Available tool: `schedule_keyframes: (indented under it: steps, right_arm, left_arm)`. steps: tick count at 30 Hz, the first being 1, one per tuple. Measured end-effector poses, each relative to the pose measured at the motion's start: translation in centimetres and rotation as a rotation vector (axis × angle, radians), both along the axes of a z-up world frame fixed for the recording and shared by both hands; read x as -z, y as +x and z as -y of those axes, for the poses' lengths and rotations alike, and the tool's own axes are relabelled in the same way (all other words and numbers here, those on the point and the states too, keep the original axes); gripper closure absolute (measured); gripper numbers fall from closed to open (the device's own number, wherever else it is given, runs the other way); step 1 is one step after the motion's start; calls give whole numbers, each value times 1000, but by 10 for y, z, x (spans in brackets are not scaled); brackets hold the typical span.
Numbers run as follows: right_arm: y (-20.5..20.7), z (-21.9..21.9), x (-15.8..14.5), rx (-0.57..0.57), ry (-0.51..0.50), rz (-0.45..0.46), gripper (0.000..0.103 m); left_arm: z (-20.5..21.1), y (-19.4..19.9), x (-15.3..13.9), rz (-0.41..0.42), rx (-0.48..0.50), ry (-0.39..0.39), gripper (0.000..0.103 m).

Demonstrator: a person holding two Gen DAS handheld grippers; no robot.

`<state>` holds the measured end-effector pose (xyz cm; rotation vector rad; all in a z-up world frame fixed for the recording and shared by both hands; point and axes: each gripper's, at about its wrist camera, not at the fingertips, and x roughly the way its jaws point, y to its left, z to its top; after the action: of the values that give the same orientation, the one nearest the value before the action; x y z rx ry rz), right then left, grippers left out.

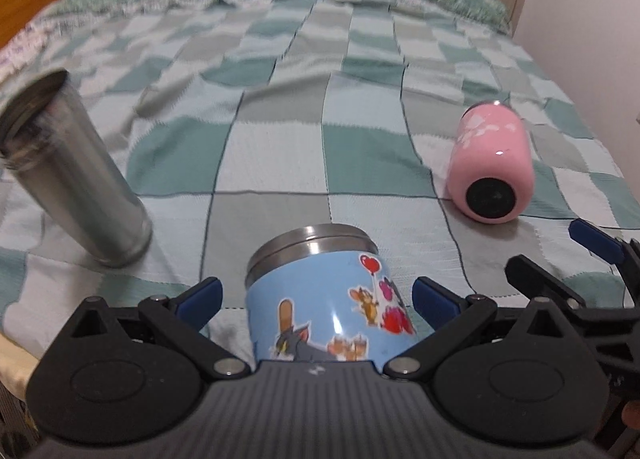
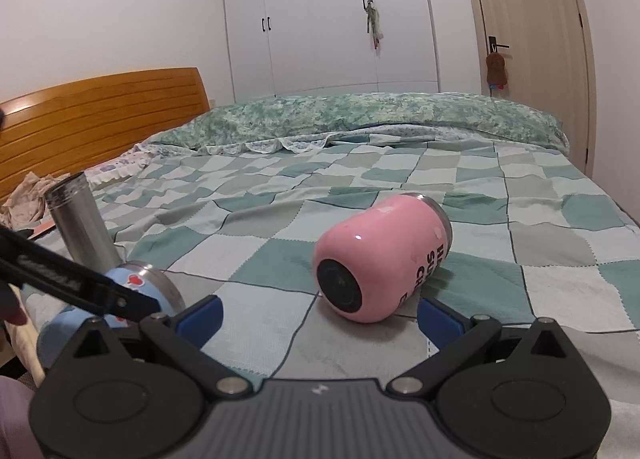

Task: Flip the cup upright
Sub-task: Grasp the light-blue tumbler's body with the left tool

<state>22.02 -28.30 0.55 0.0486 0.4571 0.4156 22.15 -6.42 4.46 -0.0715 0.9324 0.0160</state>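
Note:
A light blue cartoon cup (image 1: 320, 307) with a steel rim stands between the fingers of my left gripper (image 1: 318, 297), which is open around it, its blue pads a little apart from the cup's sides. The cup also shows at the left of the right wrist view (image 2: 148, 287). A pink cup (image 2: 380, 259) lies on its side on the checked bedspread, black base toward me; it also shows in the left wrist view (image 1: 490, 163). My right gripper (image 2: 320, 319) is open and empty, just short of the pink cup.
A tall steel tumbler (image 1: 72, 175) stands upright at the left, also in the right wrist view (image 2: 80, 219). A green pillow roll (image 2: 360, 115) lies at the back. A wooden headboard (image 2: 100, 115) is at the left. Wardrobe and door stand behind.

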Motion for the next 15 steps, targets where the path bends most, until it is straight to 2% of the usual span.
schedule_keyframes:
  steps: [5,7,9,15]
  right_arm:
    - [7,4,7,1,17,-20,0]
    - [8,5,8,1,26,-22,0]
    - [8,5,8,2,31,-23,0]
    - [7,4,9,6,36,-17,0]
  left_arm:
    - [-2,14,9,-40,-2,10,1]
    - [-2,18,9,-51,4,-6,5]
    - [-3,19,10,-67,24,-34,15]
    - [1,19,8,-62,50,-17,16]
